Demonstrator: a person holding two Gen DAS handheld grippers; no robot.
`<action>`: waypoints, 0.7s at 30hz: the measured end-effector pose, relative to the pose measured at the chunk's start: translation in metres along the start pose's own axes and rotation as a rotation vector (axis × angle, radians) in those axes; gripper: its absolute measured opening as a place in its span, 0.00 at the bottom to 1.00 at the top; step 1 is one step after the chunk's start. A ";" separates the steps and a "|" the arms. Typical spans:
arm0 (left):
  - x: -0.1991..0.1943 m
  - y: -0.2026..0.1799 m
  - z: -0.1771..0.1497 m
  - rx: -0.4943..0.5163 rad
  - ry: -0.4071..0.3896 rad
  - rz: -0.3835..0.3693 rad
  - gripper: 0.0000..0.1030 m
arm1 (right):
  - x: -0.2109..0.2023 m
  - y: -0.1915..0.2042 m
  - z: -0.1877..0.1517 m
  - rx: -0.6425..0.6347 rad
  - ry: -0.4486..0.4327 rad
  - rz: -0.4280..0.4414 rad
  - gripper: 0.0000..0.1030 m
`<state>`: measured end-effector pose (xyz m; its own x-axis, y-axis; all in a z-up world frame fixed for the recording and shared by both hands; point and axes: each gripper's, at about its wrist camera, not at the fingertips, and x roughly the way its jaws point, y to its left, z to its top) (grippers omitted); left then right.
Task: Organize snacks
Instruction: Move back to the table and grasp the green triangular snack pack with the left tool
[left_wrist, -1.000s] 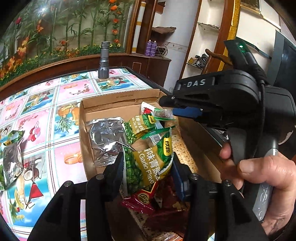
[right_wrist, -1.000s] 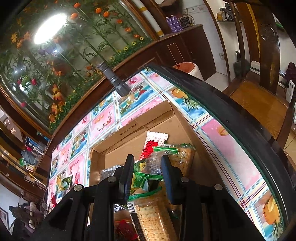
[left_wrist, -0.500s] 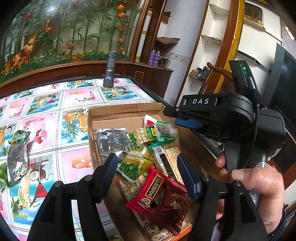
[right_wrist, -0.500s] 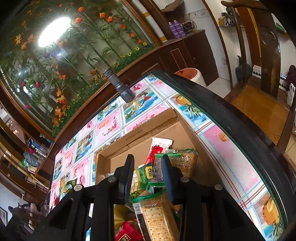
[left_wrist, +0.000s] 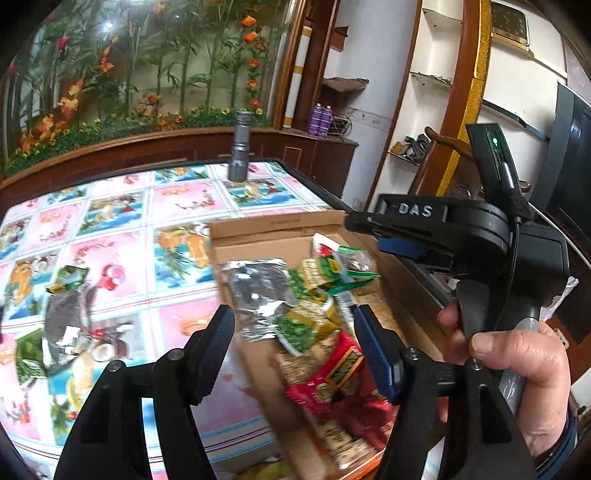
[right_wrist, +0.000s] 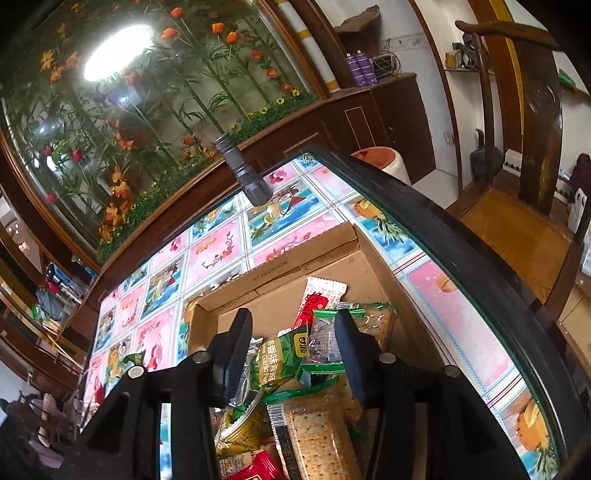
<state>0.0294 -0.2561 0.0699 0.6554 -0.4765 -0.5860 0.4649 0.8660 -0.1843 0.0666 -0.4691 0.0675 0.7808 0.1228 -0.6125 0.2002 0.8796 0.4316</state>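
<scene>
An open cardboard box (left_wrist: 266, 229) on the table holds several snack packets. My left gripper (left_wrist: 295, 347) hovers open over its near end, nothing between the fingers. Below it lie a green pea packet (left_wrist: 306, 325), a silver foil packet (left_wrist: 258, 284) and a red packet (left_wrist: 332, 380). My right gripper (right_wrist: 293, 347) reaches into the box (right_wrist: 295, 258) from the right, its jaws opening. A green garlic pea packet (right_wrist: 280, 358) lies between them, the pads not pressing it. A cracker pack (right_wrist: 317, 435) lies under it. The left wrist view shows the right gripper (left_wrist: 369, 234) held by a hand (left_wrist: 517, 362).
More silver and green packets (left_wrist: 62, 321) lie loose on the patterned tablecloth at the left. A grey flashlight (left_wrist: 240, 147) stands at the table's far edge. The table's dark rim (right_wrist: 461, 258) runs close along the box's right side, with a wooden chair (right_wrist: 517, 221) beyond.
My left gripper let go of the green pea packet, which now lies in the box, and drew back and up. The right gripper's jaws have widened around the green garlic packet.
</scene>
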 end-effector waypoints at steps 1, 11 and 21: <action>-0.002 0.003 0.000 -0.001 -0.001 0.009 0.65 | 0.000 0.001 0.000 -0.004 -0.001 -0.003 0.51; -0.043 0.061 -0.004 -0.045 -0.047 0.101 0.69 | 0.000 0.019 -0.006 -0.087 -0.021 -0.011 0.56; -0.100 0.174 -0.020 -0.181 -0.059 0.208 0.70 | -0.007 0.037 -0.014 -0.151 -0.069 0.028 0.58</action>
<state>0.0332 -0.0554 0.0808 0.7616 -0.2891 -0.5800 0.2064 0.9566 -0.2059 0.0603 -0.4308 0.0789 0.8249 0.1210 -0.5521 0.0904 0.9360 0.3403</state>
